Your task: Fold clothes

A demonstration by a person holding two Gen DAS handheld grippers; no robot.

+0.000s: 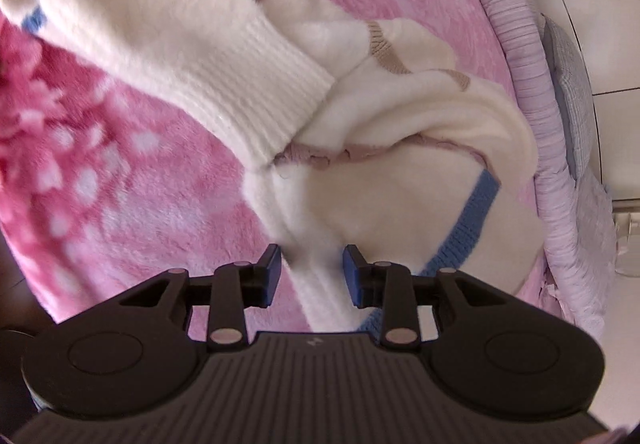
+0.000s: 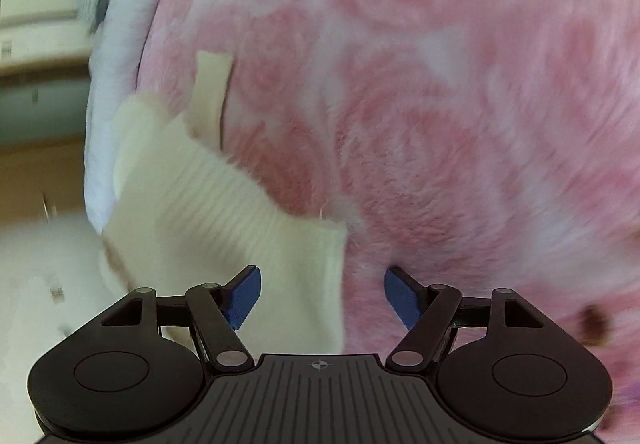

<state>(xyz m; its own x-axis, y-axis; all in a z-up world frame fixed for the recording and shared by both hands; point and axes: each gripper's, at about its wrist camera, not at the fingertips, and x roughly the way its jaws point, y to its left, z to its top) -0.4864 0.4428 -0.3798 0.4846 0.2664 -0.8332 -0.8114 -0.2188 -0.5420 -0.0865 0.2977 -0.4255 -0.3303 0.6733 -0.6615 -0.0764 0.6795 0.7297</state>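
Note:
A cream knit sweater (image 1: pixel 168 31) with blue and tan trim lies crumpled on the pink plush blanket (image 1: pixel 152 183). Its ribbed cuff (image 1: pixel 272 91) points toward the middle of the left wrist view. A bunched fold of the sweater runs between the blue pads (image 1: pixel 273 272) of my left gripper (image 1: pixel 312 276), which is shut on it. In the right wrist view the ribbed cream hem (image 2: pixel 224 211) lies at the blanket's left edge. My right gripper (image 2: pixel 324 296) is open just above it, its left finger over the hem and its right finger over bare blanket (image 2: pixel 460 123).
A lilac ruffled bed edge (image 1: pixel 520 55) borders the blanket on the right in the left wrist view, with a grey checked pillow (image 1: pixel 572 91) and white cabinet doors (image 1: pixel 600 23) beyond. The right wrist view shows the same bed edge (image 2: pixel 116 63) and pale floor (image 2: pixel 36 264) at left.

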